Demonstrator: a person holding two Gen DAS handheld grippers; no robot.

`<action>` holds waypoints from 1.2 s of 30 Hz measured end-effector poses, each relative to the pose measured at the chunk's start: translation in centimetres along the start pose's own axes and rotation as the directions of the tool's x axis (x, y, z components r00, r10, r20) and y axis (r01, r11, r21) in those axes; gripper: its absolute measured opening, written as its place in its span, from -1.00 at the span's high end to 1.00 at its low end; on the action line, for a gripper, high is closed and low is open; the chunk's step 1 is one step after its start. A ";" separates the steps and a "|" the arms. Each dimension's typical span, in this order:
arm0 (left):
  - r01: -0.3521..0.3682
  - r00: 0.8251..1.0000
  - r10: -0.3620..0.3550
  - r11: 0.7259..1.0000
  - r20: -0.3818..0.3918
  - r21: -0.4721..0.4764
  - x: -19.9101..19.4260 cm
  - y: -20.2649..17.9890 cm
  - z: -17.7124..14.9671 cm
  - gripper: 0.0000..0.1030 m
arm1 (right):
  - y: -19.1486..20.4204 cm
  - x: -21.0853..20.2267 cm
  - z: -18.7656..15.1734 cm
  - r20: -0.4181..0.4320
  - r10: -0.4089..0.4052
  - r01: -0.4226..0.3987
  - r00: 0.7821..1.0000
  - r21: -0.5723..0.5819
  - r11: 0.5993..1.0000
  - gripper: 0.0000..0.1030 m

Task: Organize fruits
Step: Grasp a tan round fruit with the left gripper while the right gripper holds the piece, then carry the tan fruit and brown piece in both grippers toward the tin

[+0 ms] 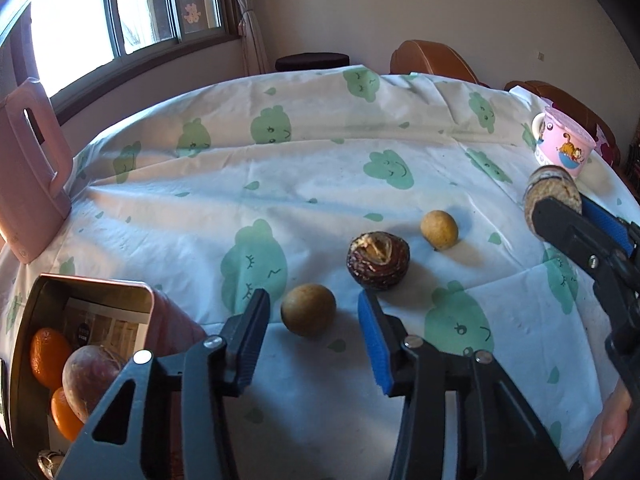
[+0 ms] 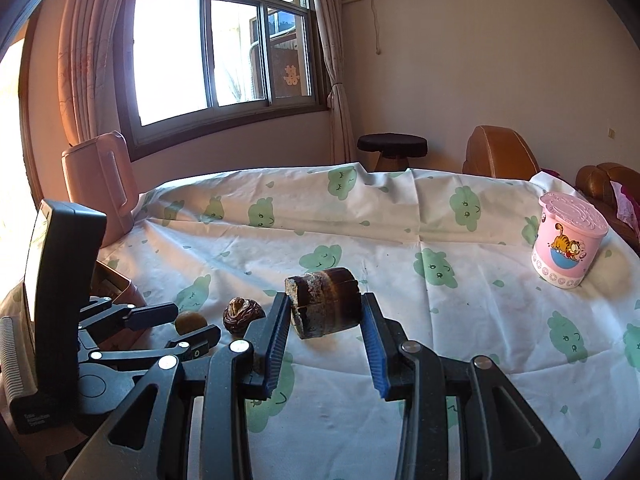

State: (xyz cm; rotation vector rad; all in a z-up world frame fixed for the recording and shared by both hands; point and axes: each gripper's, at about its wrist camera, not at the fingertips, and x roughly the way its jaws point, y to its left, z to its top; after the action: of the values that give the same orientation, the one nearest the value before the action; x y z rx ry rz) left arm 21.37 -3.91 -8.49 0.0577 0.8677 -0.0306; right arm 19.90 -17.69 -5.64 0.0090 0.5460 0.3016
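Left edge of the table: a pink upright container stands at the cloth's border below the window. In front of it, at the near-left corner, sits an open pink bin holding two oranges and a reddish round fruit.

The left gripper points steeply down just right of the bin. A round tan fruit lies on the cloth between its fingers, which stand to either side and do not touch it; nothing is gripped.

Just beyond lies a dark scaly fruit, then a smaller tan fruit, each apart from its neighbour. Bare cloth runs open from these to the far edge.

The right gripper, tilted moderately down, is clamped on a short dark cylindrical piece, held clear above the cloth.

Near the right edge stands a pink cartoon cup, well apart from both grippers.
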 end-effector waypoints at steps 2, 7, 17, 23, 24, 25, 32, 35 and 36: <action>0.015 1.000 -0.015 1.000 -0.014 -0.006 0.3 0.1 0.0 0.36 | 0.0 0.0 0.0 0.002 0.000 0.000 1.000 -0.001 1.000 0.27; 0.020 0.999 -0.020 1.000 0.036 0.006 -0.7 -0.2 -0.2 0.43 | 0.0 -0.3 -0.1 0.016 0.001 -0.001 1.000 -0.004 1.000 0.27; 0.045 0.989 -0.047 0.999 0.142 0.016 -2.9 -0.2 -0.5 0.43 | 0.1 -0.8 -0.1 0.041 0.009 -0.009 0.999 -0.011 1.000 0.27; 0.062 0.981 -0.064 0.998 0.186 0.019 -3.7 -0.1 -0.6 0.43 | 0.2 -1.0 -0.1 0.051 0.014 -0.013 0.999 -0.016 1.000 0.27; 0.059 0.979 -0.061 0.998 0.195 0.020 -3.9 -0.2 -0.6 0.43 | 0.3 -1.1 -0.1 0.054 0.014 -0.013 0.998 -0.018 1.000 0.27; 0.058 0.977 -0.061 0.998 0.204 0.021 -4.1 -0.2 -0.7 0.43 | 0.3 -1.2 -0.2 0.057 0.014 -0.013 0.998 -0.019 1.000 0.27; 0.055 0.968 -0.061 0.998 0.244 0.028 -4.8 -0.3 -0.9 0.43 | 0.6 -1.6 -0.2 0.080 0.015 -0.012 0.997 -0.038 0.999 0.27; 0.060 0.965 -0.064 0.998 0.255 0.023 -5.0 -0.1 -1.0 0.43 | 0.8 -1.9 -0.2 0.092 0.011 -0.007 0.996 -0.042 0.999 0.27; 0.061 0.964 -0.065 0.998 0.259 0.022 -5.1 -0.1 -1.0 0.43 | 0.8 -2.0 -0.3 0.097 0.009 -0.005 0.995 -0.044 0.999 0.27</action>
State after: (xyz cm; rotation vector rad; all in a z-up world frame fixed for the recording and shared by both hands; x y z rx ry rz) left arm 17.35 -3.91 -5.23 0.0378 0.6064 -0.1016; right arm 17.94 -17.46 -4.78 -0.0170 0.4429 0.3187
